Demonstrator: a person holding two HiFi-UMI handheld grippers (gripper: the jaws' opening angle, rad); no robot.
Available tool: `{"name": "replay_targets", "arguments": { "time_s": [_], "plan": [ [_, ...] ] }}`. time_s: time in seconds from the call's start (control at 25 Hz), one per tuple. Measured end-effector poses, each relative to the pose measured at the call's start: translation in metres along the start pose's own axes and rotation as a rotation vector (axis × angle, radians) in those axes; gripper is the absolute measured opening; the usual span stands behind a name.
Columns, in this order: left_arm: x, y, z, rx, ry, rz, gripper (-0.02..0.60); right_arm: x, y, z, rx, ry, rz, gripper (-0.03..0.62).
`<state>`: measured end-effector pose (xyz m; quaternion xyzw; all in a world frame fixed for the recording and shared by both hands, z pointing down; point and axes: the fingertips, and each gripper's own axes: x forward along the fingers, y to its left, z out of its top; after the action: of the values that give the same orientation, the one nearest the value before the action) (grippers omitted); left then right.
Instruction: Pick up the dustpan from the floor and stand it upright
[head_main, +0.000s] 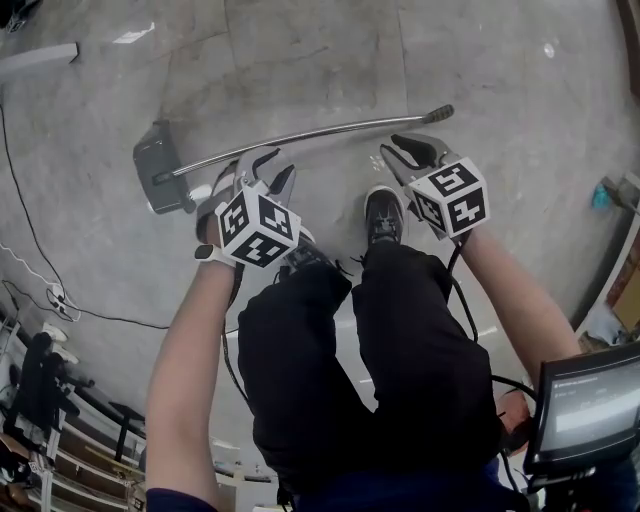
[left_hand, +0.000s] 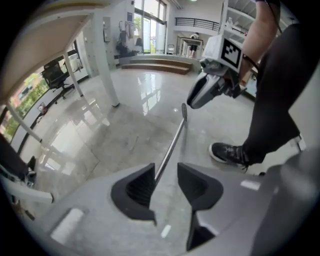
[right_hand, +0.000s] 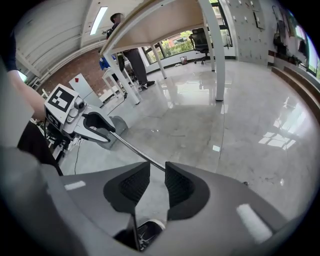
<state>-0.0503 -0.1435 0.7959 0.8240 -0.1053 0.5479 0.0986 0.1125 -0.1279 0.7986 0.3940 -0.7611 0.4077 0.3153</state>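
Black trousers (head_main: 380, 370) fill the near ground as the person bends low over the grey stone floor (head_main: 300, 50). Just past the fingertips of the left gripper (left_hand: 166, 170) lies the dustpan (head_main: 160, 168), flat on the floor. Its pan (right_hand: 120, 125) sits off to that gripper's outer side, and its long metal handle (head_main: 320, 130) arcs across in front of both grippers.

Seen along the left gripper, the jaws stand partly apart. The handle runs away from the gap between them, close by the left-hand pad, but the pads are not pressing on it and the gripper holds nothing.

The right gripper (right_hand: 157, 170) points down near the handle's far end, where a dark grip (head_main: 440, 112) finishes the rod just beyond its tips. Its jaws are apart too, by a narrow gap, and the rod shows beyond that gap, unclamped.

A black shoe (head_main: 385, 215) stands just beside the right gripper on its inner side, between the two grippers.
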Motion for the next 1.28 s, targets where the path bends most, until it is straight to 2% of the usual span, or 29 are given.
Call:
{"name": "replay_targets", "arguments": {
  "time_s": [0.16, 0.36, 0.6, 0.8, 0.96, 1.04, 1.28],
  "plan": [
    [0.034, 0.002, -0.012, 0.079, 0.074, -0.047, 0.15, 0.01, -0.013, -0.006, 0.043, -0.013, -0.019, 0.101],
    [0.072, 0.004, -0.013, 0.238, 0.13, -0.094, 0.152, 0.03, -0.032, -0.018, 0.087, -0.004, -0.019, 0.103],
    [0.094, 0.0, -0.014, 0.28, 0.166, -0.156, 0.152, 0.039, -0.037, -0.011, 0.104, -0.018, -0.011, 0.104],
    [0.111, -0.008, -0.014, 0.363, 0.213, -0.186, 0.152, 0.033, -0.035, -0.007, 0.143, -0.044, -0.009, 0.106],
    [0.127, -0.004, -0.021, 0.344, 0.247, -0.191, 0.126, 0.035, -0.036, -0.02, 0.153, -0.04, 0.016, 0.106],
    [0.126, -0.002, -0.022, 0.332, 0.256, -0.18, 0.087, 0.029, -0.036, -0.027, 0.163, -0.036, 0.019, 0.104],
    [0.116, 0.003, -0.024, 0.299, 0.259, -0.165, 0.091, 0.013, -0.039, -0.04, 0.194, -0.025, 0.008, 0.101]
  ]
}}
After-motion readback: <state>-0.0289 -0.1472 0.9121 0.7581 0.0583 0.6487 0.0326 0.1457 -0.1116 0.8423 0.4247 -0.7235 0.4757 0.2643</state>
